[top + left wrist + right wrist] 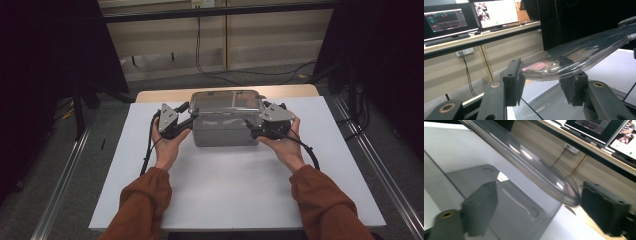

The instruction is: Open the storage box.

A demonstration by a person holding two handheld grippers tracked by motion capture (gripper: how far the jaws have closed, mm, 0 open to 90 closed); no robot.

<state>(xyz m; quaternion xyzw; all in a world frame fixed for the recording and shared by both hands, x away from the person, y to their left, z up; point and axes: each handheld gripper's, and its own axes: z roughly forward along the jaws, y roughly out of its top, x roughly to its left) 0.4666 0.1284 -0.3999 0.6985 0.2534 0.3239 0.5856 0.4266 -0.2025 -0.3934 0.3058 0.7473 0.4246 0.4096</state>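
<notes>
A clear plastic box (225,132) stands at the far middle of the white table (225,190), with a clear lid (227,100) over it. My left gripper (192,117) is at the lid's left end. In the left gripper view the lid (579,55) hangs tilted above the box (554,107), its rim touching both jaws of the left gripper (544,85). My right gripper (252,129) is at the lid's right end. In the right gripper view its jaws (539,205) stand wide apart; the lid's rim (529,160) touches only the right-hand jaw, with the box (511,202) below.
Metal rails run along both sides of the table. A cable hangs down the wall beyond the far edge (200,50). A shelf with monitors (494,12) and a keyboard stands behind the table. Bare table surface lies in front of the box.
</notes>
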